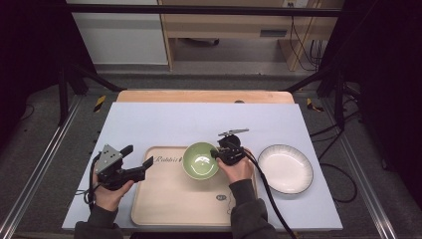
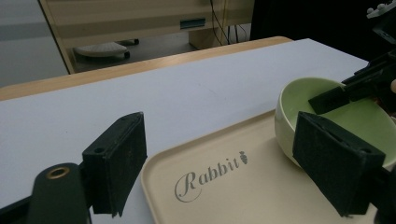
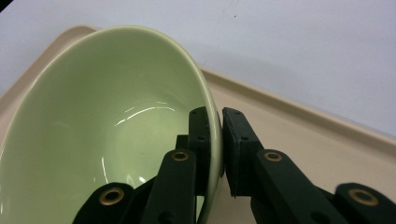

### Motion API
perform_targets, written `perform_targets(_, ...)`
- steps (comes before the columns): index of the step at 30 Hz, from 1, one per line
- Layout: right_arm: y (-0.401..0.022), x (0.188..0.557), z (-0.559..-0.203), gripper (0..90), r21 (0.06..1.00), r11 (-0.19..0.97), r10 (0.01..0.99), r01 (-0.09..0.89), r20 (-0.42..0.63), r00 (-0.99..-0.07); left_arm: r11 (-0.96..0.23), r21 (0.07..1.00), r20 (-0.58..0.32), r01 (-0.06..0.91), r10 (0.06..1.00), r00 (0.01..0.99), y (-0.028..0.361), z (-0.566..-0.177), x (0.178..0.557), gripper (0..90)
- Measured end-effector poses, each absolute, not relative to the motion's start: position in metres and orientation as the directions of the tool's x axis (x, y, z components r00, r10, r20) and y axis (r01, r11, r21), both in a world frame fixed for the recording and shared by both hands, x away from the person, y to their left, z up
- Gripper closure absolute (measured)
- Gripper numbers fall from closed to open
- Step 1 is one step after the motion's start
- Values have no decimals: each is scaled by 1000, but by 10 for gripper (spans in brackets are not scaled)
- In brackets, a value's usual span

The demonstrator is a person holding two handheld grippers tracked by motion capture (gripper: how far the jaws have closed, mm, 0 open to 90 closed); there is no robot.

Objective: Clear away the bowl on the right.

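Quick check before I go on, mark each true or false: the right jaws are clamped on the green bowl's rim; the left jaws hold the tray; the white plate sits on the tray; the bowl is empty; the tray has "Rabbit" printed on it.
1. The right gripper is clamped on the rim of the green bowl. True.
2. The left gripper holds the tray. False: its jaws stand open at the tray's left edge, gripping nothing.
3. The white plate sits on the tray. False: it lies on the table sheet to the tray's right.
4. The bowl is empty. True.
5. The tray reads "Rabbit". True.
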State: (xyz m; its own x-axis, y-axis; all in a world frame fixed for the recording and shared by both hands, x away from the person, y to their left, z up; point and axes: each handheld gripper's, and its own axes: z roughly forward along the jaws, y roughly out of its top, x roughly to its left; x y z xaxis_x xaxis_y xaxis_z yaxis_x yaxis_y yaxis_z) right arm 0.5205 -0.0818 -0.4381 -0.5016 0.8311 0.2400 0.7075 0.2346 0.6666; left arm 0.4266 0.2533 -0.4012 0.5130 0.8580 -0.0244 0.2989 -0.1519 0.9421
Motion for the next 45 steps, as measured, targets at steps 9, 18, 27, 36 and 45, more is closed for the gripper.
perform_targets(9, -80, 521, -441, 827, 653, 227, 836, 722, 249, -488, -153, 942, -24, 300, 858, 513, 253, -401, 427, 173)
perform_targets(18, -81, 523, -443, 827, 647, 223, 834, 730, 261, -486, -158, 941, -20, 299, 857, 515, 253, -401, 427, 173)
perform_targets(27, -79, 525, -447, 833, 641, 231, 838, 732, 251, -484, -159, 940, -19, 300, 857, 515, 253, -402, 427, 173)
perform_targets(36, -79, 526, -450, 836, 635, 235, 840, 736, 249, -483, -159, 940, -20, 301, 857, 515, 253, -402, 427, 173)
perform_targets(45, -80, 523, -448, 780, 670, 244, 832, 701, 227, -506, -159, 940, -20, 301, 856, 516, 253, -402, 427, 173)
